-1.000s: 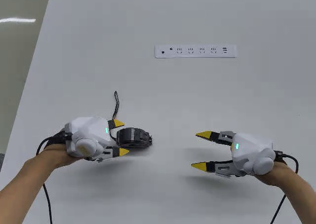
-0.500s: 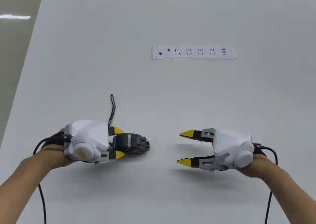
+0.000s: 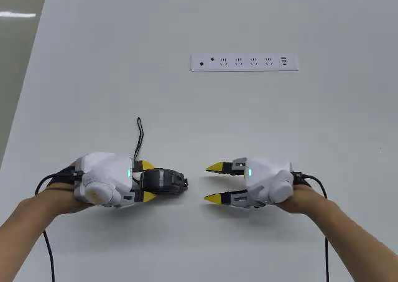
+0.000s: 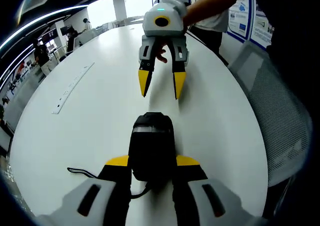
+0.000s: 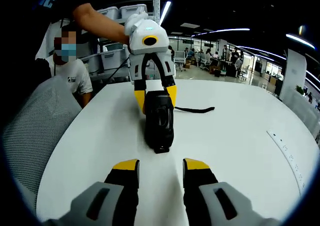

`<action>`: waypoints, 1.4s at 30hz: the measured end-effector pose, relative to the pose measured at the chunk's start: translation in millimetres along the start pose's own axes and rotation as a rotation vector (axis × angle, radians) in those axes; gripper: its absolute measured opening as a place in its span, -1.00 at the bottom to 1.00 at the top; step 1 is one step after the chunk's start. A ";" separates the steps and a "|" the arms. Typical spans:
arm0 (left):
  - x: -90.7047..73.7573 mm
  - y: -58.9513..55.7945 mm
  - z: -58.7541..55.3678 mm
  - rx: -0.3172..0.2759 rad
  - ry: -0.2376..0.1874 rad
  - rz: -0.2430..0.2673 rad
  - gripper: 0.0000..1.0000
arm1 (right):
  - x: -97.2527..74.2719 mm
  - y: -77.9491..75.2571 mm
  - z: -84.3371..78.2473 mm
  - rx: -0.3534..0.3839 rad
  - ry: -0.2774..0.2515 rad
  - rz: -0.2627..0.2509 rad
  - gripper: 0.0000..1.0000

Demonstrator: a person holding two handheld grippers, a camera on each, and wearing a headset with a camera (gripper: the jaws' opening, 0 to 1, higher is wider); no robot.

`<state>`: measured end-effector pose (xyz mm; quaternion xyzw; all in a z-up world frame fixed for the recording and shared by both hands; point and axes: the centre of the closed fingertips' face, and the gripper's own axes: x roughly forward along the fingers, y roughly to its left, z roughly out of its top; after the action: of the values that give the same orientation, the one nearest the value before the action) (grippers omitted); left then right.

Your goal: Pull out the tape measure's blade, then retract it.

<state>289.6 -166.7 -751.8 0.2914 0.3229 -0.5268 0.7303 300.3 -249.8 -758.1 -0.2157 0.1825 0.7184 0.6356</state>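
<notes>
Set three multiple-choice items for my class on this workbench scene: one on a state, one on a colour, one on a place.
1. The right tongs are:
A. open, holding nothing
B. shut on a cable
C. shut on a cup

2. The tape measure gripped by the left tongs is:
A. black
B. red
C. white

3. The power strip lies on the table:
A. between the two tongs
B. beyond both tongs, farther from the person
C. at the near edge

Answers:
1 A, its yellow tips stand apart with only bare table between them.
2 A, the case between the jaws is black in every view.
3 B, the head view shows it well past both tongs.
</notes>
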 end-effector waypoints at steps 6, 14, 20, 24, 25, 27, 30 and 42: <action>-0.1 0.5 -0.2 -0.007 0.002 0.000 -0.46 | 14.6 -1.5 3.1 -0.005 0.001 0.015 -0.42; -0.3 0.5 -1.2 -0.013 0.008 0.001 -0.47 | 31.4 2.3 2.5 -0.021 0.025 0.048 -0.49; 0.0 0.4 -1.3 -0.013 0.009 -0.004 -0.47 | 38.6 3.3 1.1 -0.039 0.039 0.057 -0.57; -0.1 0.3 -1.2 -0.013 0.011 -0.005 -0.47 | 43.3 2.5 0.4 -0.039 0.042 0.064 -0.60; -0.2 0.2 -1.2 -0.012 0.010 -0.004 -0.47 | 44.4 2.9 0.3 -0.041 0.044 0.068 -0.61; -0.3 0.2 -1.4 -0.012 0.007 -0.004 -0.47 | 45.7 2.4 -0.4 -0.042 0.046 0.073 -0.62; -0.3 -0.1 -1.1 -0.007 0.005 -0.005 -0.47 | 47.8 -0.5 -1.2 -0.051 0.052 0.075 -0.67; -0.5 0.0 -1.0 -0.010 -0.010 -0.004 -0.48 | 48.2 -0.4 -3.1 -0.068 0.059 0.084 -0.75</action>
<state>289.3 -165.6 -752.1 0.2844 0.3224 -0.5281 0.7323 296.1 -211.2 -786.8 -0.2502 0.1858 0.7436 0.5915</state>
